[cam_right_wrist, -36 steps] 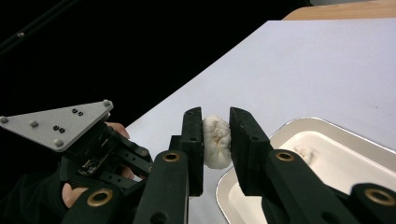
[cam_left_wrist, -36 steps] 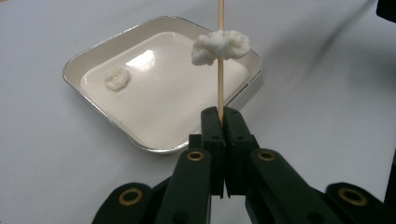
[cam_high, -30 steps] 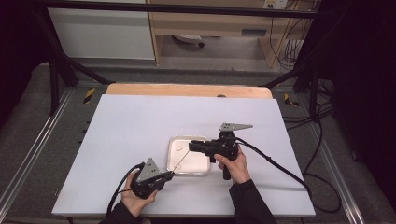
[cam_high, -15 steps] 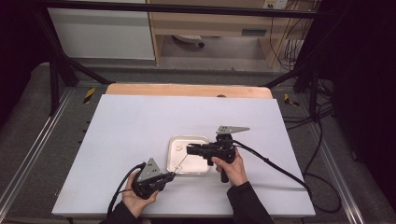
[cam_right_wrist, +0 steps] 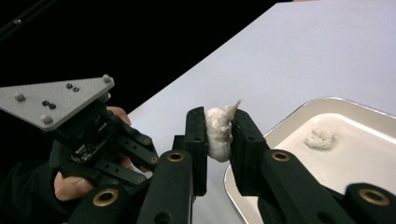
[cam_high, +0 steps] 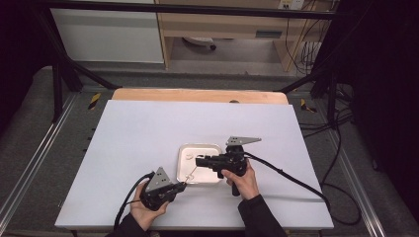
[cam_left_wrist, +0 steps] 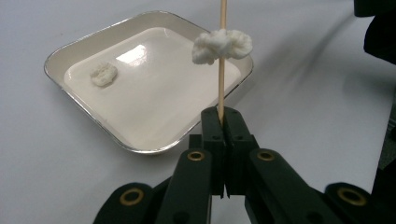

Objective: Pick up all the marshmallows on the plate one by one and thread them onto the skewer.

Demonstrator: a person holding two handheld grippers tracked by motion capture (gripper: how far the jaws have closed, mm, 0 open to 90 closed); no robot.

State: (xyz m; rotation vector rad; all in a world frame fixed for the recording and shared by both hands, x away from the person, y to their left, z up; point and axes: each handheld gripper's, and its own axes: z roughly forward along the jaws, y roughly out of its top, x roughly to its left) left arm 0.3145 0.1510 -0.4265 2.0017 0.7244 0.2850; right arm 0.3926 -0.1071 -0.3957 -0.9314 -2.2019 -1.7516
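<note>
My left gripper [cam_left_wrist: 223,116] is shut on the lower end of a thin wooden skewer [cam_left_wrist: 221,84]. A fluffy white piece [cam_left_wrist: 222,45] is threaded partway up the stick. My right gripper [cam_right_wrist: 218,122] is shut on a second white piece [cam_right_wrist: 217,137], and the skewer's pointed tip [cam_right_wrist: 233,106] pokes out beside it. A third white piece [cam_left_wrist: 103,74] lies in the shallow white metal-rimmed tray [cam_left_wrist: 84,42]. In the high view the left gripper [cam_high: 182,186] sits at the tray's near left corner and the right gripper [cam_high: 197,161] reaches over the tray [cam_high: 200,147].
The tray rests near the front middle of a white tabletop [cam_high: 148,128] with a wooden strip along its far edge. Black cables [cam_high: 291,177] trail from both grippers across the table's near part. Dark frame rails run along both sides.
The right gripper has drifted slightly toward the near side with its white piece, closer to the skewer's end. The left gripper has stayed put.
</note>
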